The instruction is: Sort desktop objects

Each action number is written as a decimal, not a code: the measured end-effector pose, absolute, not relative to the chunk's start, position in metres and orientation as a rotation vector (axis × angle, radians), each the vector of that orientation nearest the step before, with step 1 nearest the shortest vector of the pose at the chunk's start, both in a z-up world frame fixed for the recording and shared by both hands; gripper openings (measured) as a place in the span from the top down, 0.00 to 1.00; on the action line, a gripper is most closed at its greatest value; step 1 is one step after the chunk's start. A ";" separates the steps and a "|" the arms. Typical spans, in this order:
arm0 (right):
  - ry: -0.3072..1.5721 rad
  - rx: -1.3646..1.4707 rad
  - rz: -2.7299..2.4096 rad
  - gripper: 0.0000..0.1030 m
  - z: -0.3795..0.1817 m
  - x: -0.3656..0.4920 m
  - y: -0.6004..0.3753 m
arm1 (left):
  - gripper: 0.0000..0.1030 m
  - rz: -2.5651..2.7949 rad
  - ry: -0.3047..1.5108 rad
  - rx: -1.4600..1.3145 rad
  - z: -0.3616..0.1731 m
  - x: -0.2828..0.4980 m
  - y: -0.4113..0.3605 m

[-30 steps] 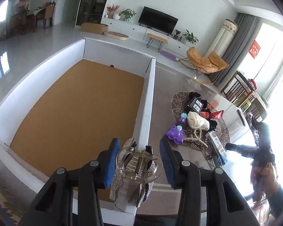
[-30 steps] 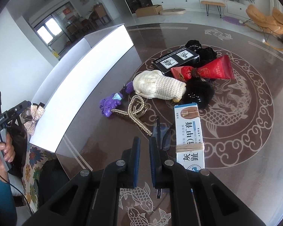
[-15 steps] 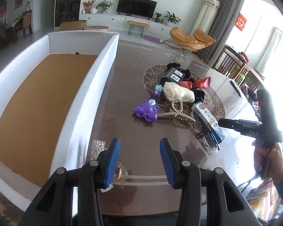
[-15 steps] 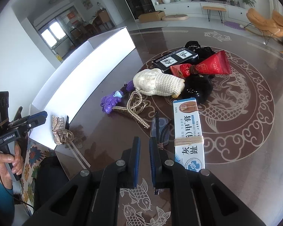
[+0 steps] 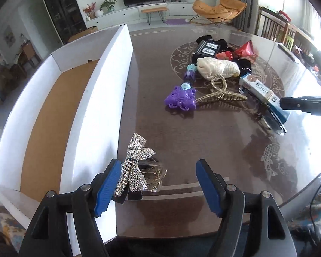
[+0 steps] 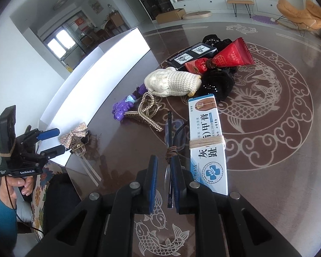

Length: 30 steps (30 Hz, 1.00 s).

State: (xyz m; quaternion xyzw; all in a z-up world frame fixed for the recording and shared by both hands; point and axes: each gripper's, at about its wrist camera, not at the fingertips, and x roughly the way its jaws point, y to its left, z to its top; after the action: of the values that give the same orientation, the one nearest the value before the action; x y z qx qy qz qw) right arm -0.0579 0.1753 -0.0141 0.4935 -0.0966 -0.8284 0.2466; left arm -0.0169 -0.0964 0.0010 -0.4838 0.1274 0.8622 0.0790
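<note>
One container shows through your left wrist camera, the white box [image 5: 109, 68] with a bare brown floor, and just outside its wall the rhinestone bow clip [image 5: 137, 167] lies on the table [image 5: 203, 141] against the left pad while your left gripper [image 5: 158, 184] is opening. Only your right wrist camera shows your right gripper [image 6: 163, 178] nearly closed over folded glasses [image 6: 171, 141] beside the nail cream box [image 6: 207, 141], with the box's inside hidden.

The black hair tie [image 6: 217, 83] lies half hidden under the glove [image 6: 172, 82]; the box [image 5: 261, 90] print blurs in the left view
</note>
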 end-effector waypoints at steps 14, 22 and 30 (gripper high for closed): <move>-0.267 1.241 -2.279 0.80 0.009 -0.046 0.179 | 0.13 2.562 0.036 -1.384 -0.005 -0.036 -0.041; -0.271 1.207 -2.345 0.67 0.018 -0.033 0.198 | 0.12 2.551 -0.048 -1.205 0.054 -0.027 -0.083; -0.324 1.229 -2.306 0.66 0.002 -0.034 0.194 | 0.12 2.476 0.158 -1.318 0.036 -0.029 -0.098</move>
State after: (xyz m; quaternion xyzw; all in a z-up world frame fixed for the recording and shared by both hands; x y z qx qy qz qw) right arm -0.0339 0.1937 0.0023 0.4518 -0.1192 -0.8476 0.2513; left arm -0.0290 -0.0983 0.0357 -0.4628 0.0553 0.8692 0.1653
